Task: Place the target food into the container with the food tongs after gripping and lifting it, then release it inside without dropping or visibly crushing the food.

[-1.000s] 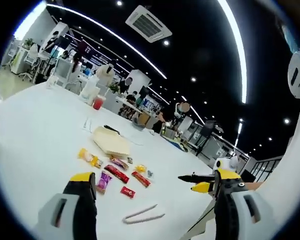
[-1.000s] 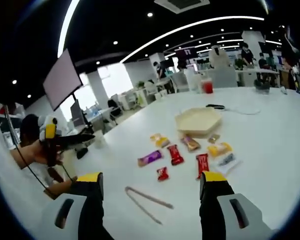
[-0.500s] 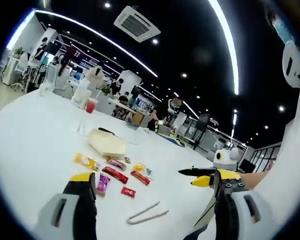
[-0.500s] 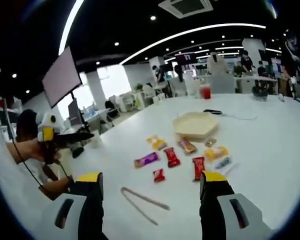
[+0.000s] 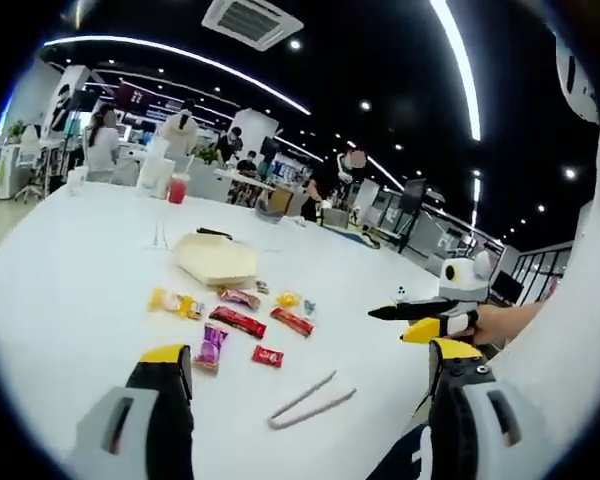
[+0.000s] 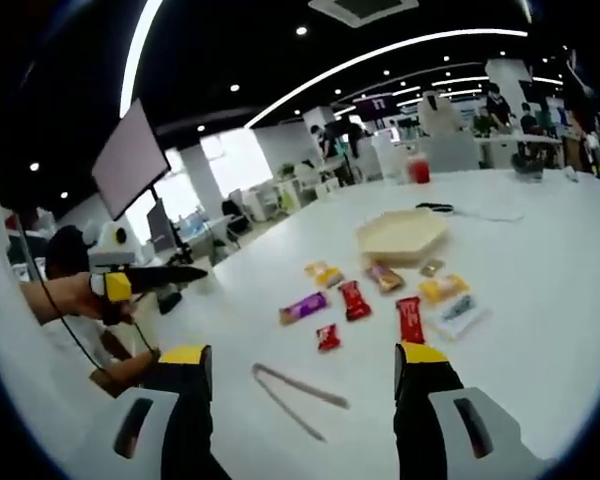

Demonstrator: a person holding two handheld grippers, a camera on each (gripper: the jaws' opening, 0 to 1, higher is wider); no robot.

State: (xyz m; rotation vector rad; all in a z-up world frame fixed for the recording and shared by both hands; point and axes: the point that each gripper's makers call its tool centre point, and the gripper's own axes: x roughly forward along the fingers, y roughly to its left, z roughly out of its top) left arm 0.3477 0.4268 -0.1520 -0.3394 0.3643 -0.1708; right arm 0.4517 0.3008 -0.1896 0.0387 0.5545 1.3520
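**Approach to tongs, nothing grasped yet**

Left hand-held gripper (image 5: 300,385) jaws spread, empty; right hand-held gripper (image 6: 298,380) likewise; food tongs (image 6: 298,398) lie flat on the bench (image 6: 540,300), lower centre of the right gripper view; wrapped snacks (image 6: 355,299) mid-frame; container (image 6: 403,237) beyond them, upper right. Judgement: descend square over the tongs' arms, close gently near the hinge end to keep the tips free.

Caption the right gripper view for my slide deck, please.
Open right gripper above tongs on a white table, snack packets and tray beyond.
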